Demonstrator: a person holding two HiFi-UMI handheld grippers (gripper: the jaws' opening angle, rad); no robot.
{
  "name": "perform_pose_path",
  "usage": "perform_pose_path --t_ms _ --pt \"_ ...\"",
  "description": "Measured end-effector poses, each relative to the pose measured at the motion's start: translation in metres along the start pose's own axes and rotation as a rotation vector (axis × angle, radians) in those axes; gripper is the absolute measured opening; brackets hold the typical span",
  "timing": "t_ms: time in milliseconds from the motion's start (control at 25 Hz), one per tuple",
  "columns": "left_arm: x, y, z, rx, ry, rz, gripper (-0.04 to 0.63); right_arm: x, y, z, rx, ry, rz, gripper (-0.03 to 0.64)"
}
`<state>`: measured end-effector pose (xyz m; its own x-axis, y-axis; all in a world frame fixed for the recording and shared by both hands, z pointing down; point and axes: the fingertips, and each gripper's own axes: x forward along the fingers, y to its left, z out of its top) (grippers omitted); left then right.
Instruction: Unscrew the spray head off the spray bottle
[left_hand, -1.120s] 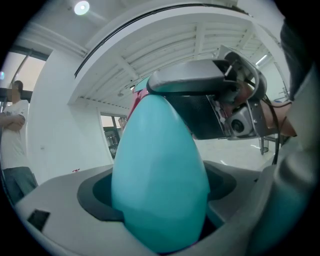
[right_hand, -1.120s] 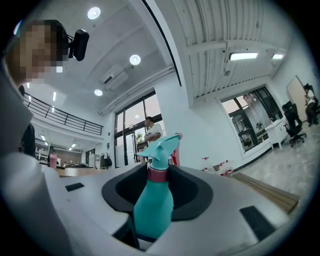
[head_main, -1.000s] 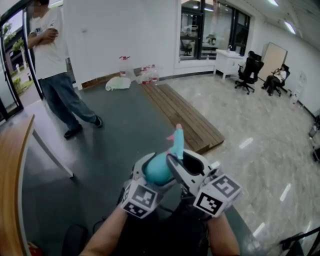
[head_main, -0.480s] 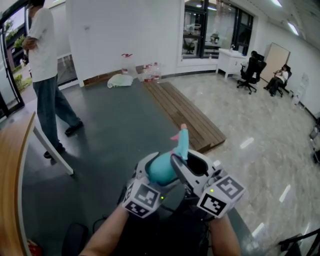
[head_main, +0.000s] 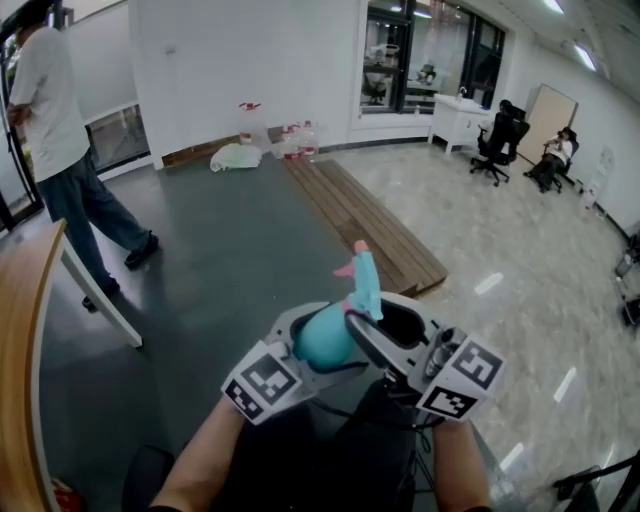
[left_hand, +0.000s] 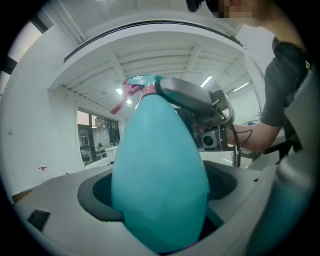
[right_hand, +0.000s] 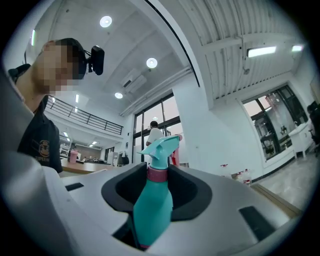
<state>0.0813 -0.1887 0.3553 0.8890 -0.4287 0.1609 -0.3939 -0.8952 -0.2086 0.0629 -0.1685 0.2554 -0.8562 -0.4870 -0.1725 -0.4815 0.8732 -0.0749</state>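
A teal spray bottle (head_main: 322, 340) with a teal spray head (head_main: 361, 278) is held in the air in front of me. My left gripper (head_main: 305, 338) is shut on the bottle's round body (left_hand: 160, 185), which fills its view. My right gripper (head_main: 366, 330) crosses the bottle's neck from the right. In the right gripper view the pink collar (right_hand: 157, 174) below the spray head (right_hand: 161, 146) sits between the black pads (right_hand: 122, 192), which touch it on both sides. The right jaws have just been opening a little, with the neck still between them.
A person (head_main: 52, 120) walks at the far left by a wooden tabletop edge (head_main: 22, 350). Wooden planks (head_main: 365, 225) lie on the floor ahead. Bottles and a bag (head_main: 240, 155) stand by the white wall. Office chairs (head_main: 497, 145) are at the back right.
My left gripper has swung out to the left and turned, its marker cube now further left. The bottle stays between both grippers. The person in the background has walked left.
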Motion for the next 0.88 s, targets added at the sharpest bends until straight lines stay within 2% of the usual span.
perform_pose_path --t_ms 160,400,480,720,880 --pt "-0.007 -0.008 0.008 -0.023 -0.052 -0.104 0.46 0.004 0.01 0.005 -0.028 -0.009 0.121 0.133" --pt "-0.011 -0.013 0.01 0.006 -0.077 -0.176 0.46 0.003 0.018 0.009 -0.038 -0.005 0.224 0.135" --pt "-0.009 -0.006 0.008 0.009 -0.074 -0.136 0.46 0.006 0.013 0.008 -0.041 -0.008 0.213 0.137" --pt "-0.009 0.037 0.008 -0.068 -0.098 0.079 0.46 0.017 0.0 0.004 -0.048 0.001 0.061 0.146" --pt "-0.013 0.063 -0.001 -0.092 -0.098 0.22 0.46 0.029 -0.009 -0.004 -0.024 -0.001 -0.089 0.146"
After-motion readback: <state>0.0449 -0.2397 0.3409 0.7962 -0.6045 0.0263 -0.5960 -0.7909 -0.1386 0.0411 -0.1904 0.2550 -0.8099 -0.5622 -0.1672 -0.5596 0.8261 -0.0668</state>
